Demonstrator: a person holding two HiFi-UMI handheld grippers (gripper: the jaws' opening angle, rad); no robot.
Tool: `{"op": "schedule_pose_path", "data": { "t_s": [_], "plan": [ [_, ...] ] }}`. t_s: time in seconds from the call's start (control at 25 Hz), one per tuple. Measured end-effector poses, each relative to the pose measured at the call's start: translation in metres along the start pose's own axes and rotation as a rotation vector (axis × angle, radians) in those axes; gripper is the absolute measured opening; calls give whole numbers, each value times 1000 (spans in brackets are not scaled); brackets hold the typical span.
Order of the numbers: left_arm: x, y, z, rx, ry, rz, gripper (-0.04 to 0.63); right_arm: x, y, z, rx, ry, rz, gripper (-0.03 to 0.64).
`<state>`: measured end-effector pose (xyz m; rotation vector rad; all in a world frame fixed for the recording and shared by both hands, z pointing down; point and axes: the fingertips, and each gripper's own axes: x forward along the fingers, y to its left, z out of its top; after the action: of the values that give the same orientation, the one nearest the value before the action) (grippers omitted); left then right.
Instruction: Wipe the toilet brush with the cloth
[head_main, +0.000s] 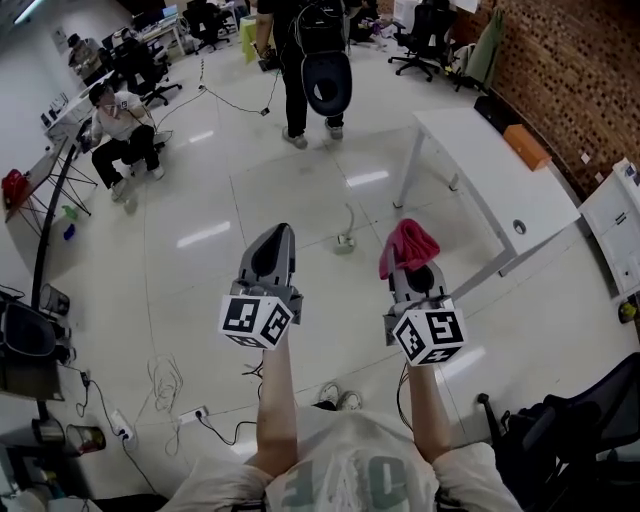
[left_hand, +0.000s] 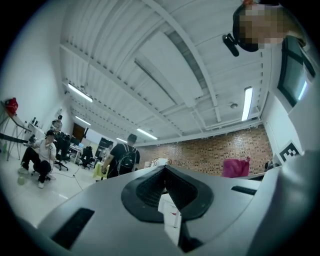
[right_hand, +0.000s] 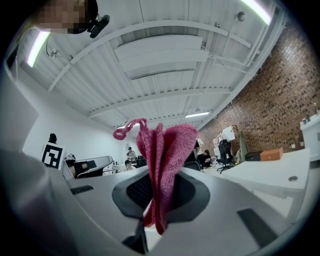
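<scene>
The right gripper (head_main: 418, 272) pinched the pink cloth (head_main: 407, 246) between its jaws, out over the floor. The left gripper (head_main: 273, 240) was pressed shut on nothing. No toilet brush showed in any view, so the wiping looked not yet begun and the brush's whereabouts couldn't be told.

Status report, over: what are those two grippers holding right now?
Left gripper shut, empty. Right gripper shut on crumpled pink cloth. Toilet brush not in view.
</scene>
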<state>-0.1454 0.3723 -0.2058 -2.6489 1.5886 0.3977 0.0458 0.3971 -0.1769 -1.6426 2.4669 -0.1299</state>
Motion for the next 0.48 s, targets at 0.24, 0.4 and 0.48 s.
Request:
{"op": "schedule_pose_path", "data": {
  "t_s": [0.24,0.4,0.48],
  "plan": [
    [-4,-11,7,36,13,-74,3,7,20,-5,19,5,2,31],
    [-7,-16,4,41,24,-105,4,11,29,-7,22,6,9,31],
    [-10,-14,6,42,24,-103,3,12,34,-7,21,8,14,31]
  ]
}}
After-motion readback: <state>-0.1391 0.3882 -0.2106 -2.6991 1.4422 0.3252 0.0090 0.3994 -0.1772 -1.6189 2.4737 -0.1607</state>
